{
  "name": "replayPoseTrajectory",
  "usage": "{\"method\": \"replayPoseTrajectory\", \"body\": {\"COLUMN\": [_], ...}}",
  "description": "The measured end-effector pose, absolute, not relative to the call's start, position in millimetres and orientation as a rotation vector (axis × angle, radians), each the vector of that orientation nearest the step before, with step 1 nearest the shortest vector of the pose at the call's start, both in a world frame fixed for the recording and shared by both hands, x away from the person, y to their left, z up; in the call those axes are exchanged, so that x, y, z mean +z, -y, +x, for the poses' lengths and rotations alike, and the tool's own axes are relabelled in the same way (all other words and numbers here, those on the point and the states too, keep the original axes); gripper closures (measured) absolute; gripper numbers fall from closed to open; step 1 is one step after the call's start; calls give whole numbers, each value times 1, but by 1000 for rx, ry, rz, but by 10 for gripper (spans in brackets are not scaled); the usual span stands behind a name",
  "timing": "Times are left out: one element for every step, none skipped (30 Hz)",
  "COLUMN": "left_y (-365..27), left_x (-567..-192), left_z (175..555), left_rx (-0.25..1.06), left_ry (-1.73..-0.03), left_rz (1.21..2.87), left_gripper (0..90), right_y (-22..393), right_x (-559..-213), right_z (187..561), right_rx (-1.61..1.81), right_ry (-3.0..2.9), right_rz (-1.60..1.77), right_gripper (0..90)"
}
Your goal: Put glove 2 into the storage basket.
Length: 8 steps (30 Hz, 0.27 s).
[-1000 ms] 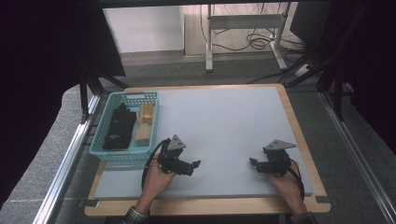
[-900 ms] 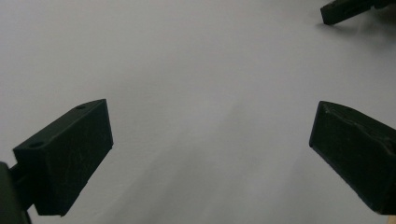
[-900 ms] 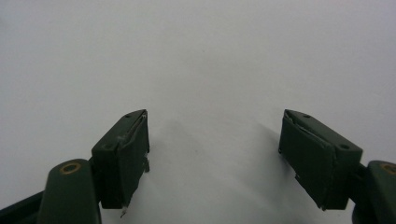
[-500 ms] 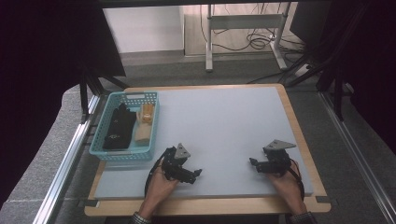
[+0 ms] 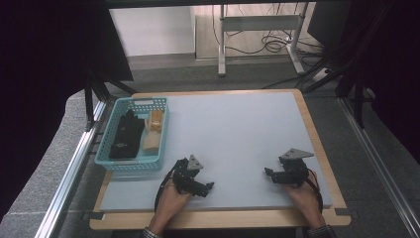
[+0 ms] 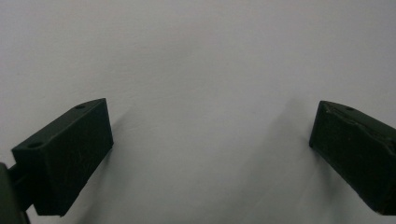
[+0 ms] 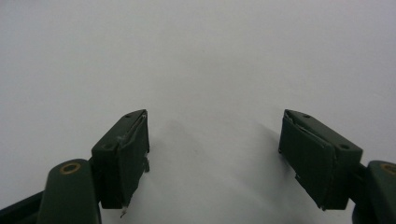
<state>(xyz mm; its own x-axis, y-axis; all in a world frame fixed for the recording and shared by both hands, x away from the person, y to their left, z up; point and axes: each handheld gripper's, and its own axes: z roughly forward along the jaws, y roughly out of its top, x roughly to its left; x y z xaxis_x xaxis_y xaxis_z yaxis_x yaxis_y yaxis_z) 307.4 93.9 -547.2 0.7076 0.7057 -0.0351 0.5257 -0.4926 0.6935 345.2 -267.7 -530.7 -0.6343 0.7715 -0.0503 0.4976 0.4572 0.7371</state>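
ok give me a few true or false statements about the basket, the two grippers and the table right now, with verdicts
1. The teal basket sits at the table's left side. True.
2. The basket is empty. False: it holds a black item and two tan items beside it.
3. The left gripper has its jaws apart with nothing between them. True.
4. The right gripper is clamped on a tan item. False: its jaws stand apart over bare table.
5. Both grippers are inside the basket. False: in the high view both are over the table's near part, outside the basket.
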Motion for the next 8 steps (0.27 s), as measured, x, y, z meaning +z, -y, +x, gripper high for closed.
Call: {"method": "replayPoseTrajectory", "body": {"left_y": [-94,-94,-94,-94,-94,-94,-94,-94], "left_x": [-547,-547,-547,-547,-547,-547,-547,-547], "left_z": [307,307,307,307,307,307,307,307], "left_rx": [332,334,334,334,334,334,336,338], "left_ry": [-933,-933,-933,-932,-932,-933,-932,-931], "left_rz": [2209,2209,2210,2210,2210,2209,2210,2210], "left_gripper": [0,0,0,0,0,0,0,1], "right_y": [268,268,268,268,268,268,268,268], "right_x": [-531,-531,-531,-531,-531,-531,-531,-531], "right_z": [345,345,345,345,345,345,345,345], "right_rx": [995,995,995,995,996,998,997,998], "right_ry": [-2333,-2333,-2333,-2333,-2333,-2331,-2331,-2331], "right_rz": [1071,1070,1070,1070,1071,1071,1071,1071], "right_gripper": [237,237,237,237,237,237,237,237]}}
